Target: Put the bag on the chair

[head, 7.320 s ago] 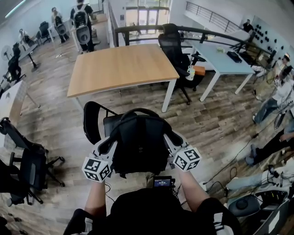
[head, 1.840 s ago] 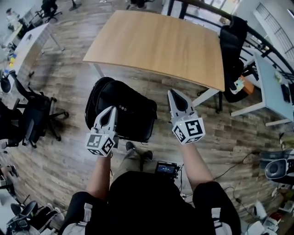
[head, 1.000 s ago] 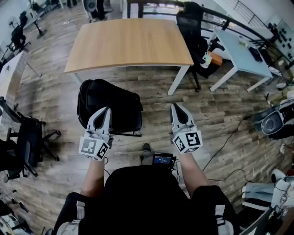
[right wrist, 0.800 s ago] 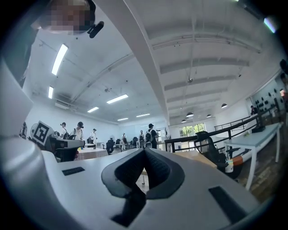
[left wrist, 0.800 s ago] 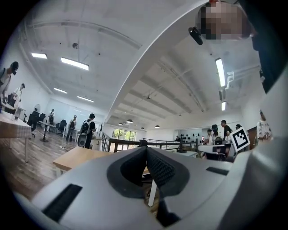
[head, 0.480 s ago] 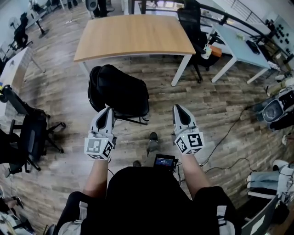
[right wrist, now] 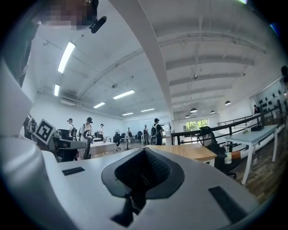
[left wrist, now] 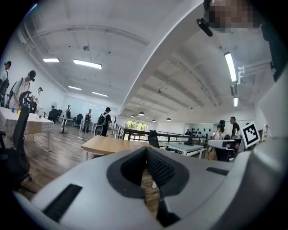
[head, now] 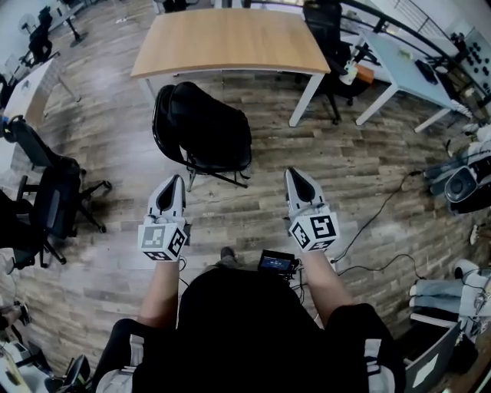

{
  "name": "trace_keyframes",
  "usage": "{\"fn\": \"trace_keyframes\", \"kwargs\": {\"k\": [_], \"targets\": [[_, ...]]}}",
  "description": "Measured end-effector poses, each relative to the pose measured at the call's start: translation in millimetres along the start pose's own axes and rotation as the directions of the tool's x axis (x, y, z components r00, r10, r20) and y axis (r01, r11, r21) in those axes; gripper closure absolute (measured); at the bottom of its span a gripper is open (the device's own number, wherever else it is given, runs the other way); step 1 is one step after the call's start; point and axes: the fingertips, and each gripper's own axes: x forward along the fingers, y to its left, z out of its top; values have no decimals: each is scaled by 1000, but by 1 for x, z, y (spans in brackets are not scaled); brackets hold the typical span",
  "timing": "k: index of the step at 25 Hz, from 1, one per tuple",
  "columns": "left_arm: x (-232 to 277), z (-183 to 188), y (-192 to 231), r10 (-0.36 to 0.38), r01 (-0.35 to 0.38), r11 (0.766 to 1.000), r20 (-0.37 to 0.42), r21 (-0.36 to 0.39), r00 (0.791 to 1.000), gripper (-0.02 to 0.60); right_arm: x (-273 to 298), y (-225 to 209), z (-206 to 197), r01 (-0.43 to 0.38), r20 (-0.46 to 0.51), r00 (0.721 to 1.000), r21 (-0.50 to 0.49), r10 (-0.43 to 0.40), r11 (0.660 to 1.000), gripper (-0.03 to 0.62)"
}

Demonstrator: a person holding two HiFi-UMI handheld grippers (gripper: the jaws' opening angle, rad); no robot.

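In the head view the black bag (head: 209,127) rests on the seat of a black chair (head: 159,123), just in front of the wooden table (head: 230,38). My left gripper (head: 175,179) is shut and empty, a short way nearer to me than the chair and apart from it. Level with it to the right, my right gripper (head: 294,173) is also shut and holds nothing. The left gripper view shows the left gripper (left wrist: 146,152) with its jaws together and the wooden table (left wrist: 108,144) beyond. In the right gripper view the right gripper (right wrist: 143,153) is likewise shut.
A black office chair (head: 46,203) stands at the left and another (head: 324,23) behind the wooden table. A pale table (head: 399,61) is at the right. Cables (head: 383,219) trail over the wooden floor at the right. People stand far off in both gripper views.
Both grippers, which earlier held the bag over the chair, have let go and drawn back from it. The chair with the bag now lies farther from them.
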Motion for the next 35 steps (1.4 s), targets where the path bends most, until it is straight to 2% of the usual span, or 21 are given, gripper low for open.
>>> {"fn": "trace_keyframes", "kwargs": {"k": [3, 13, 16, 19, 24, 31, 35], "targets": [[-14, 4, -15, 1, -1, 1000, 8, 3, 1000, 577, -21, 1, -2, -14, 11, 1000, 13, 14, 1000, 583], [-62, -6, -101, -13, 13, 1000, -6, 14, 1000, 577, -132, -33, -9, 66, 22, 997, 75, -67, 995, 583], [-81, -11, -119, -6, 6, 1000, -20, 27, 1000, 578, -155, -34, -19, 69, 7, 998, 24, -69, 997, 583], [-98, -15, -126, 16, -15, 999, -34, 32, 999, 577, -169, -24, -18, 48, 5, 999, -31, -48, 998, 583], [-112, -16, -125, 25, -23, 999, -40, 31, 999, 578, -181, -18, -14, 59, 12, 998, -4, -59, 998, 583], [-105, -17, -129, -35, 36, 999, -40, 30, 999, 577, -183, -18, -15, 101, -8, 995, 25, -101, 995, 583], [-110, -15, -121, -43, 44, 999, -36, 26, 998, 577, -181, -13, -17, 100, -20, 995, 28, -99, 995, 583]]}}
